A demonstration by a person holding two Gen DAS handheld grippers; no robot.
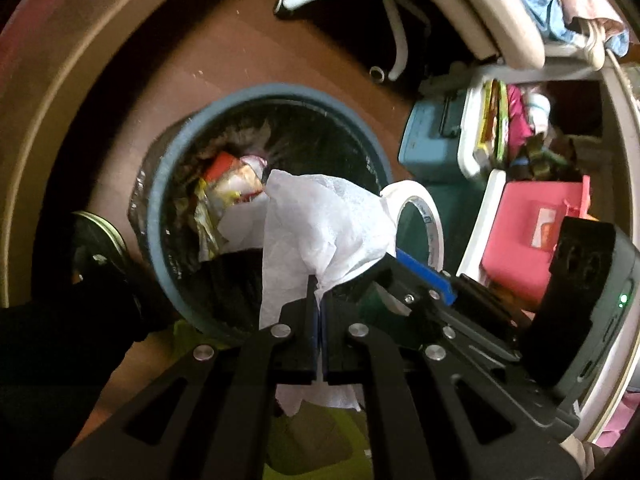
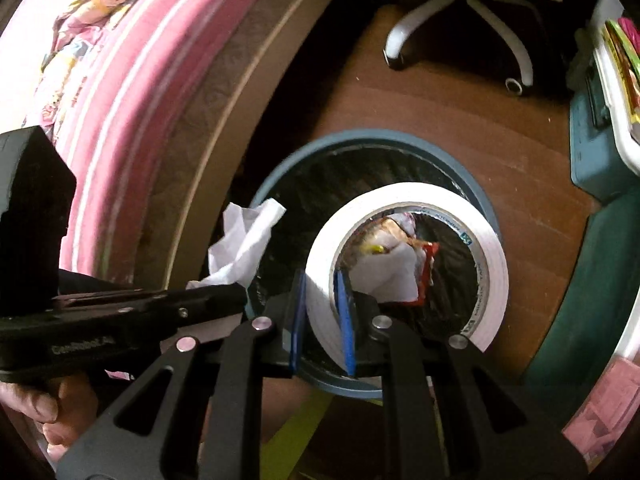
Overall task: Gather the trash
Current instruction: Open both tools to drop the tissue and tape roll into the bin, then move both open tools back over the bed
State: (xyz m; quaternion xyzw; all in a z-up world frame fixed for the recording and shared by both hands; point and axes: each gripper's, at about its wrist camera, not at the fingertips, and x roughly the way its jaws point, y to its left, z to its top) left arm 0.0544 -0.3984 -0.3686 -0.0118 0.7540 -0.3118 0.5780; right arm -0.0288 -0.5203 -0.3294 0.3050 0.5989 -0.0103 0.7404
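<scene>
Two hand-held claws hover over a round blue bin [image 1: 160, 216] standing on the brown floor [image 1: 224, 52] at the centre of both views. The left claw [image 1: 319, 312], low in the middle of its frame, is pressed together on a crumpled white tissue [image 1: 320, 220], which fans upward across the bin's mouth. The right claw [image 2: 322, 312] pinches the wall of a roll of white tape [image 2: 408, 264], one blue pad inside the ring and one outside, holding the roll above the bin's opening. Through the ring, and at the centre left of the left view, food wrappers [image 1: 230, 184] lie in the bin's black liner. A white chair base [image 2: 460, 20] stands at the top of the frame; a pink bed edge [image 2: 120, 100] curves down the left side.
</scene>
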